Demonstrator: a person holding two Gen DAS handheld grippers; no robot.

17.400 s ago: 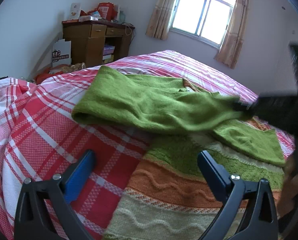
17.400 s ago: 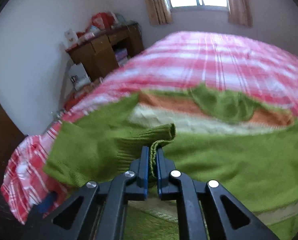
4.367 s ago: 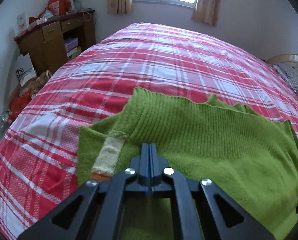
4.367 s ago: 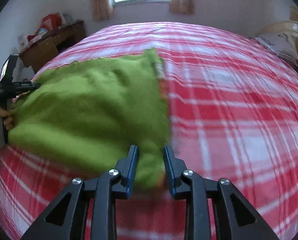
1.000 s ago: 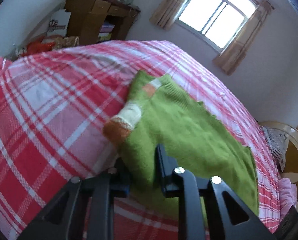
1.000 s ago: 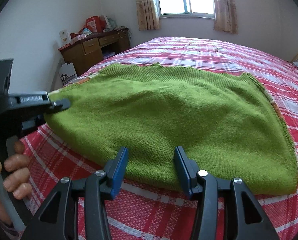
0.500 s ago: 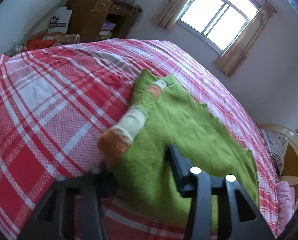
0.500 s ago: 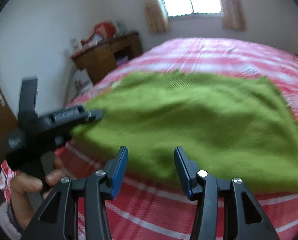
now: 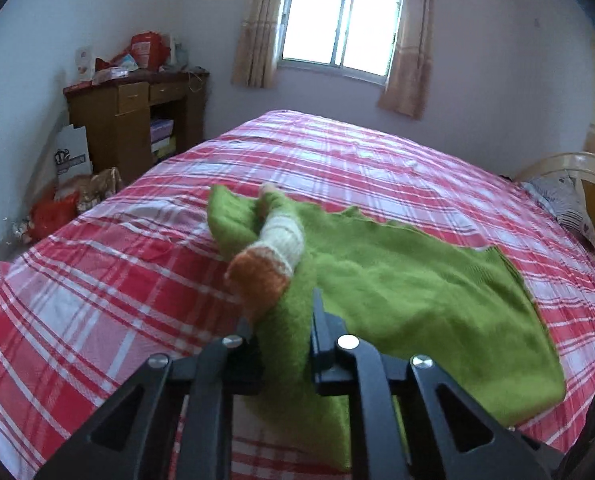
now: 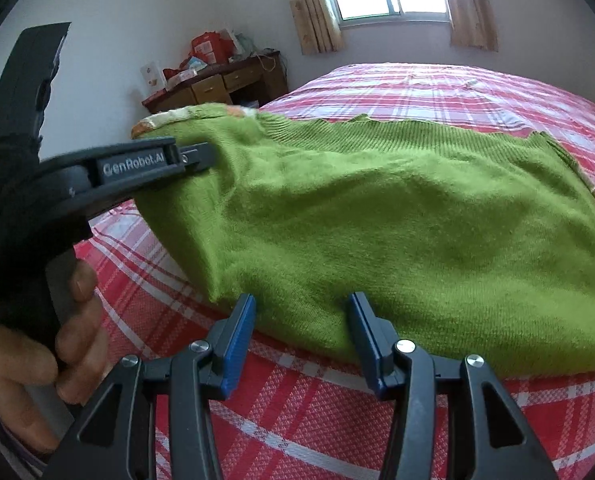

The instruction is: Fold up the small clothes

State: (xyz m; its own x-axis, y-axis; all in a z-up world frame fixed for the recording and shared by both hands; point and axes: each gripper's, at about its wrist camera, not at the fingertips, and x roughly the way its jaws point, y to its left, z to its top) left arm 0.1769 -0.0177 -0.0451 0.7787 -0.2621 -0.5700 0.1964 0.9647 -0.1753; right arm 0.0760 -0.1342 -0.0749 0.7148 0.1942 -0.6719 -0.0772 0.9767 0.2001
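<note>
A green knit sweater (image 9: 397, 280) lies folded on the red plaid bed (image 9: 377, 160), an orange-and-cream striped sleeve (image 9: 269, 256) poking out at its left corner. My left gripper (image 9: 285, 320) is closing its jaws on the sweater's near left corner, with the fabric pinched between the pads. In the right wrist view the left gripper (image 10: 205, 154) holds that corner of the sweater (image 10: 397, 208) lifted off the bed (image 10: 457, 88). My right gripper (image 10: 303, 304) stands open at the sweater's near edge, its blue pads apart and not pressing on the cloth.
A wooden desk (image 9: 137, 108) piled with boxes stands at the far left wall, with bags (image 9: 57, 208) on the floor beside it. A window (image 9: 337, 40) with curtains faces me. A pillow (image 9: 565, 200) lies at the bed's right end. A person's hand (image 10: 69, 340) grips the left handle.
The left gripper's jaws have narrowed on the sweater's corner, rolled level and raised it off the bed. The right gripper has stayed open at the near edge.
</note>
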